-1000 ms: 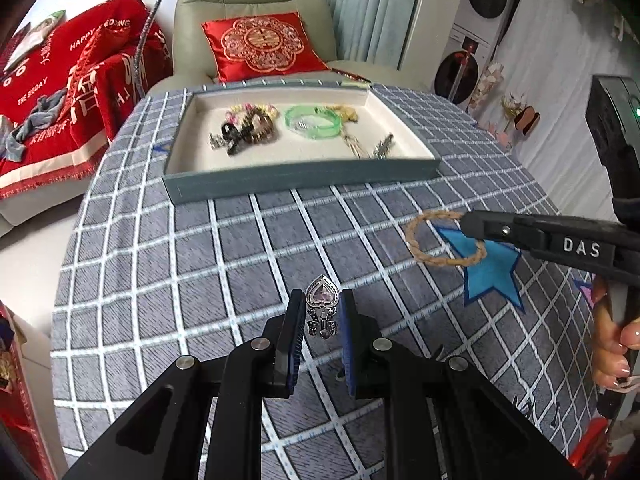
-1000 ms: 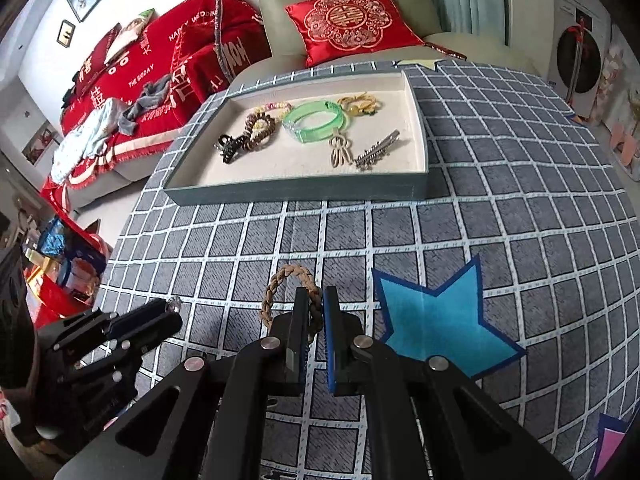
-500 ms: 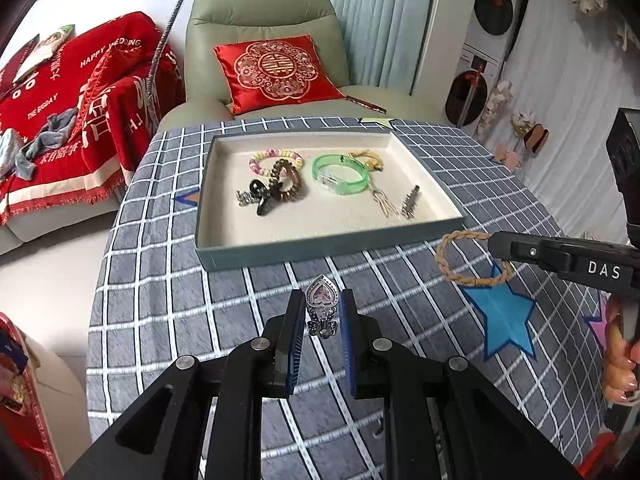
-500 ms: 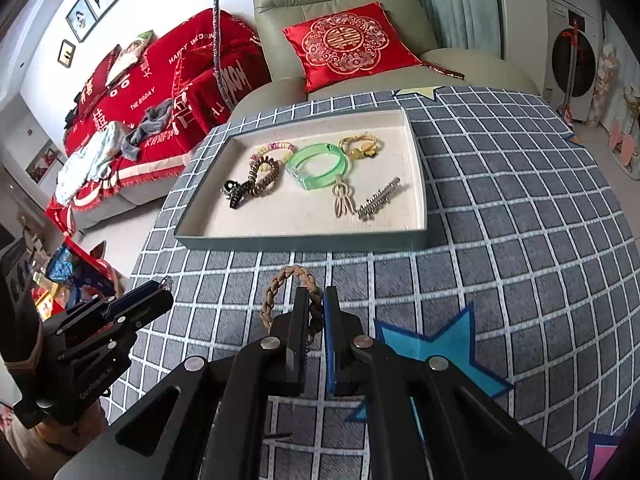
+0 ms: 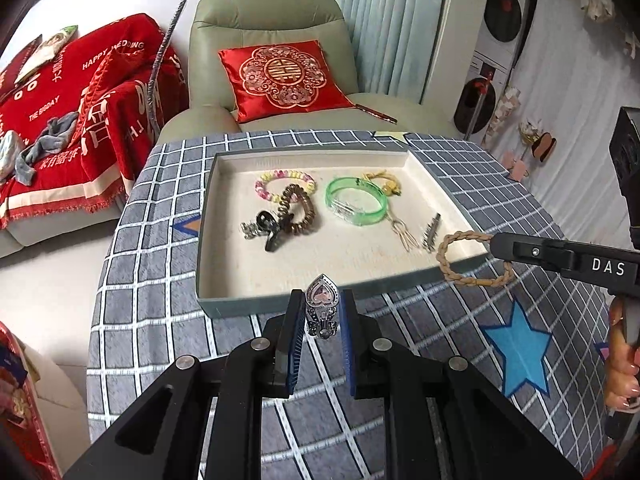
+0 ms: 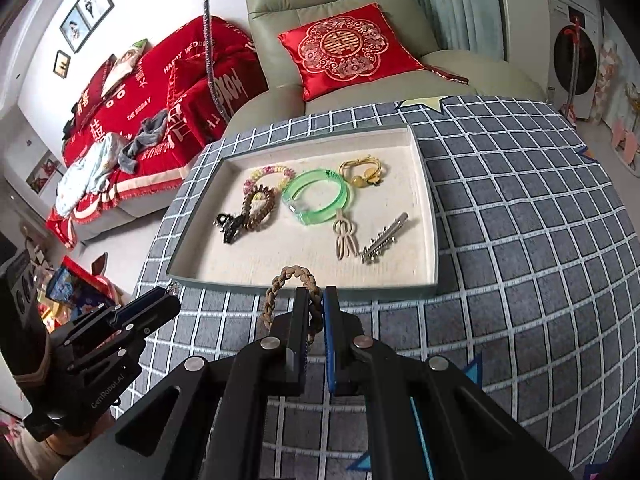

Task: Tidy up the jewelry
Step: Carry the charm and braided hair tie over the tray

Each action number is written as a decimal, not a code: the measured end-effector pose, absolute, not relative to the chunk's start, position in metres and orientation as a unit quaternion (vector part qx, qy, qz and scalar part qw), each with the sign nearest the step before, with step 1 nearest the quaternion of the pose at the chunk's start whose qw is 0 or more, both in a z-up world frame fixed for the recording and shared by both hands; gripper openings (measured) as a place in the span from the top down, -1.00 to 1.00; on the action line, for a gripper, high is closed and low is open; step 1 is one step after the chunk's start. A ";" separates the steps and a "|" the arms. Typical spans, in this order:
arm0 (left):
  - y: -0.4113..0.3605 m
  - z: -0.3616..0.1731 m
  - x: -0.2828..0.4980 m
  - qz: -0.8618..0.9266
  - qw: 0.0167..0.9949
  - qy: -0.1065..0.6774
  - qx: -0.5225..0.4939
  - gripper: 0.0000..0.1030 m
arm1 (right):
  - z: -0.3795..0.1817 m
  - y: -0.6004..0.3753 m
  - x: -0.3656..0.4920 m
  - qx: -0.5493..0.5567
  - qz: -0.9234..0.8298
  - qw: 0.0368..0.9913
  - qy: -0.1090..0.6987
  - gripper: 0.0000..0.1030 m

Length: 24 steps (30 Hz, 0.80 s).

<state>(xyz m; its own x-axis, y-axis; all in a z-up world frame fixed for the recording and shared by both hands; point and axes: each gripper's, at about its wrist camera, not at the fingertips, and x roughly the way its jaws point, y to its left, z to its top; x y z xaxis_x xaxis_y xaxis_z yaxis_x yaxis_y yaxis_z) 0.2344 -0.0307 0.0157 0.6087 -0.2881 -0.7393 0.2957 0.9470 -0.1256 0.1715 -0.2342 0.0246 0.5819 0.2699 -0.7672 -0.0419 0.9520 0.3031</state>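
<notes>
My left gripper (image 5: 319,305) is shut on a silver heart-shaped clip (image 5: 321,309), held just before the near rim of the grey-green tray (image 5: 280,304). A braided tan bracelet (image 6: 294,298) hangs from my right gripper (image 6: 315,300), which is shut on it above the tray's near wall (image 6: 304,289). In the left wrist view the same braided bracelet (image 5: 466,258) dangles over the tray's right front corner from the right gripper (image 5: 496,246). Inside the tray lie a green bangle (image 5: 355,200), a bead bracelet (image 5: 280,184), a brown coil tie (image 5: 298,210), a black claw clip (image 5: 266,230) and hair pins (image 5: 431,232).
The tray sits on a grey checked tablecloth (image 5: 160,280) with blue star patches (image 5: 520,344). Behind the table stands a green armchair (image 5: 272,36) with a red cushion (image 5: 284,76). A red-covered sofa (image 6: 132,104) is at the left. A hand (image 5: 622,364) holds the right gripper's handle.
Both grippers have moved toward the tray with their pieces still held. The heart clip has reached the near rim, and the braided bracelet has come from the blue star to the tray's edge.
</notes>
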 end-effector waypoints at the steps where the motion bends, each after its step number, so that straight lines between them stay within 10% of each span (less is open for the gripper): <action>1: -0.030 0.016 0.237 -0.161 0.897 0.411 0.004 0.39 | 0.025 -0.235 0.175 0.129 0.088 0.880 0.448 0.85; 24: -0.044 -0.005 0.312 -0.132 0.899 0.418 0.014 0.39 | 0.005 -0.241 0.242 0.123 0.055 0.881 0.454 0.85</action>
